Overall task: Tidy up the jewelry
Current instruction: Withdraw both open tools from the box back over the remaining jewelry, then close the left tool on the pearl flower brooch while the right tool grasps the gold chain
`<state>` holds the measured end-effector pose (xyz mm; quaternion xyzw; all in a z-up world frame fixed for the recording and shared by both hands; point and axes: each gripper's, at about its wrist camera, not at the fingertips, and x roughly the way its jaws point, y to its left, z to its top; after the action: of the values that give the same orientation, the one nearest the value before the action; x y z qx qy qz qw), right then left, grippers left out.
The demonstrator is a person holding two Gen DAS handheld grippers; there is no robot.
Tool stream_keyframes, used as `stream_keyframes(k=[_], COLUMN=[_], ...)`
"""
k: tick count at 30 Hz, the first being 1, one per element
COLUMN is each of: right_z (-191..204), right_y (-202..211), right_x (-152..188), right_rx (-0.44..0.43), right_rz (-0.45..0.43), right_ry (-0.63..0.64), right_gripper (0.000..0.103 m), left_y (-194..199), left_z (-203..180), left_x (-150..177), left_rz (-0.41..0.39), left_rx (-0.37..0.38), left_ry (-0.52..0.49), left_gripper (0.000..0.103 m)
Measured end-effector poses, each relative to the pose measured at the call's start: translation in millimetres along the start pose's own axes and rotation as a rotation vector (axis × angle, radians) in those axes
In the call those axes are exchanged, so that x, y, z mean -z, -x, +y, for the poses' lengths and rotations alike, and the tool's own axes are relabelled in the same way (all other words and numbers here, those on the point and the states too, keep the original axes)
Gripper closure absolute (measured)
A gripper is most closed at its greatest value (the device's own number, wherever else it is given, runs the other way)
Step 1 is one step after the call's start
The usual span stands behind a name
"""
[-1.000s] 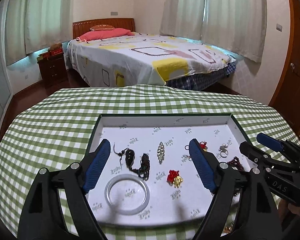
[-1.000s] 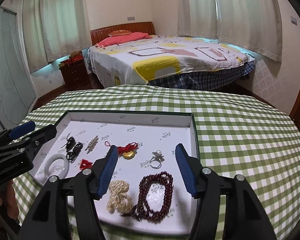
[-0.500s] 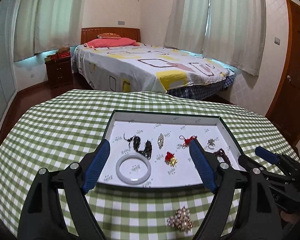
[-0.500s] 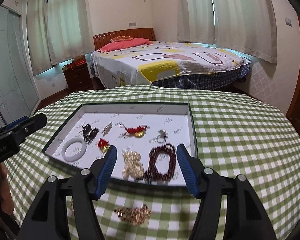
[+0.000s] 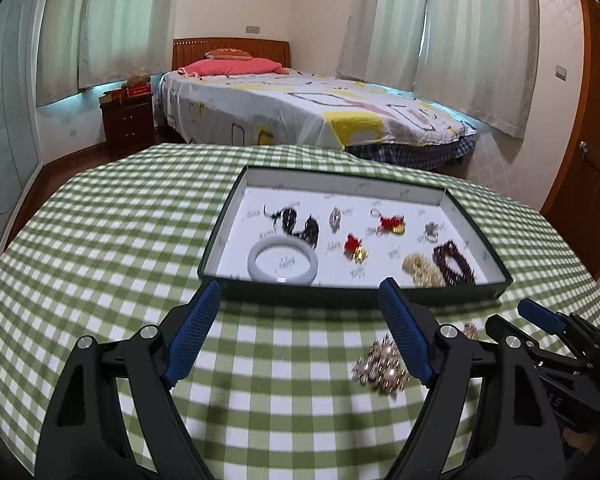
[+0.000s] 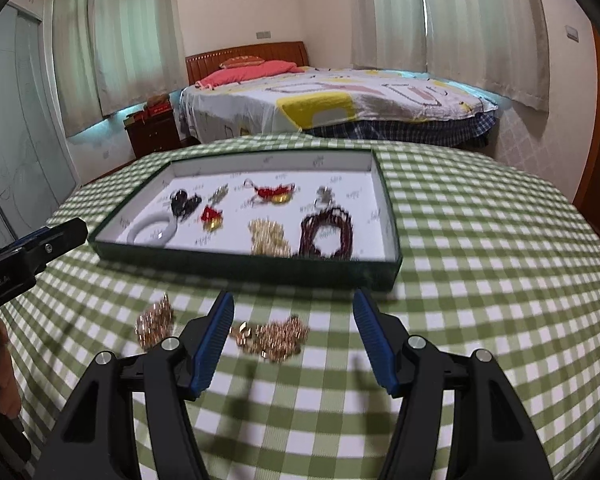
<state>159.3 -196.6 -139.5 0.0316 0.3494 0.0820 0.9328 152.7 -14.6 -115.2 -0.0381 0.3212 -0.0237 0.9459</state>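
Both grippers have pulled back from the box point(image 5: 476, 294). A moment ago they were over the white inside of it; now they sit on the near side of it, above the green checked cloth point(image 6: 480, 240).

The left gripper point(image 5: 296, 332) has its fingers wide apart with nothing between them. The right gripper point(image 6: 294, 338) has its fingers apart too, and holds nothing.

Two gold pieces lie on the cloth, outside the box and just in front of its near wall. One gold piece point(image 6: 278, 336) lies between the right gripper's fingers, though they do not touch it. The other gold piece point(image 6: 154, 322) lies a little to the left of it.

Inside the box are a white bangle point(image 5: 282, 260), dark red beads point(image 6: 328, 234) and other small pieces.

So the next job is probably to pick up these two loose pieces and put them in the box.
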Motion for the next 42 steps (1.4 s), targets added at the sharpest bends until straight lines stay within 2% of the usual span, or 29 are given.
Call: stream_keyframes(k=[7,20,23,26,27,28,31,38,42], right_z=[5.8,7.2,8.8,11.1,12.9,15.1,19.9,3.1,-5.2], right_y=[-15.8,-33.8,-33.3,-31.5,-30.7,-29.8,-25.5,-17.3,-13.1], right_x=[11.8,8.5,9.4,10.3,11.0,11.5,14.2,13.6,13.1], right_rx=[-0.006,-0.015,-0.025,-0.053,-0.068,-0.079,-0.068,-0.074,-0.066], right_rz=[0.047,0.136,0.138,0.134,0.134,0.134,0.123,0.102,0.086], right_ry=[0.021,0.026,0.04,0.045,0.048,0.054,0.077,0.023,0.004], right_gripper=[0.042,0.044,0.056,0.073,0.083,0.086,0.088,0.094,0.094], left_y=[-8.8,-16.3,-16.5,-17.7,-17.4,-18.1,-18.1,-23.6,-27.7], left_z=[3.4,-0.2,-2.4,-6.7,-8.0,-11.1,-16.3,-28.6,-38.5], left_x=[19.8,28.0,29.7,31.2,31.6,32.7,34.4,36.6,38.9], left_rz=[0.047,0.077,0.081,0.087,0.089,0.092,0.098,0.115,0.125], left_rx=[-0.007,0.004,0.008,0.015,0.018,0.021,0.029,0.043,0.051], left_ry=[0.004,0.003,0.0,-0.006,-0.009,-0.015,-0.03,-0.051,-0.08], left_gripper=[0.023,0.023,0.023,0.023,0.023,0.023,0.023,0.023,0.023])
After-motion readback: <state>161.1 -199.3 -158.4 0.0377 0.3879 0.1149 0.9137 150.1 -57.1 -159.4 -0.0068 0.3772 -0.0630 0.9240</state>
